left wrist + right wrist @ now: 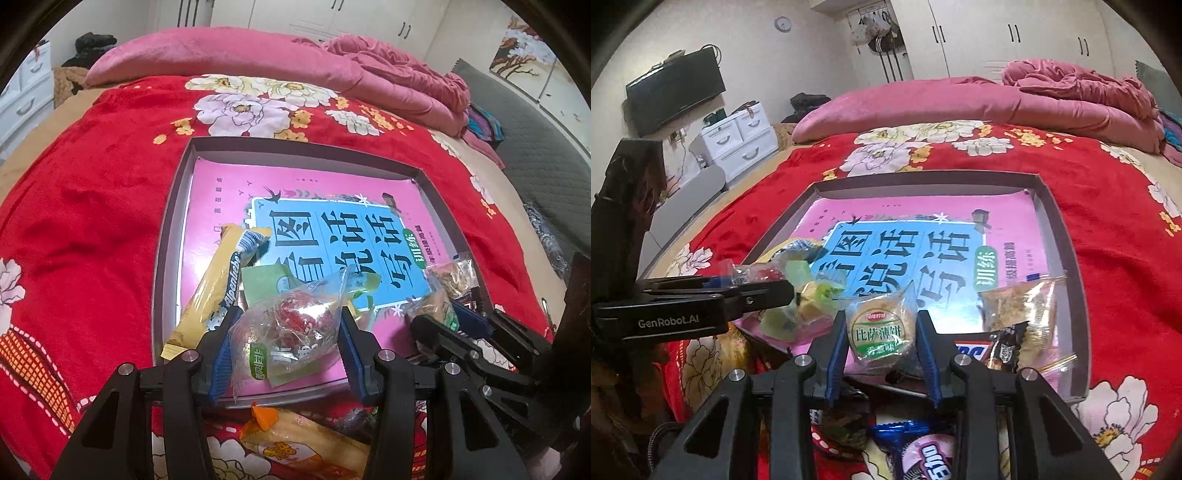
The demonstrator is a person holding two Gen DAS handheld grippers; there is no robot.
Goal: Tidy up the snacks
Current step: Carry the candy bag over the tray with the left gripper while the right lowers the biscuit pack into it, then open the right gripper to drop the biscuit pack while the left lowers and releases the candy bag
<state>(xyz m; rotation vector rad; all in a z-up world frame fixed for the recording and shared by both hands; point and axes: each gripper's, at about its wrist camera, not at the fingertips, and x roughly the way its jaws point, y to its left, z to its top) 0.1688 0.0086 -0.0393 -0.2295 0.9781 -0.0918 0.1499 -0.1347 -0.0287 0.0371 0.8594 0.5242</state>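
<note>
Where the tray (173, 206) fills mid-frame, we list: left gripper (286, 332) clenched on a clear candy bag (288, 328); right gripper (882, 341) grasping a cracker packet (881, 332) (both low centre, over the tray's near edge).

- A bed (1108, 266) filled most of the room, spread with a red blanket (92, 192) printed with large pale flowers.
- A long pink pillow (923, 107) lay across the far end, and a crumpled pink quilt (1082, 92) was heaped beside it.
- White wardrobe doors (1015, 37) with dark handles lined the far wall.
- A black television (676, 92) hung on the pale left wall, with a round clock (783, 24) higher up.
- A white chest of drawers (738, 140) stood below the television.
- A flower painting (524, 48) hung on the right.
</note>
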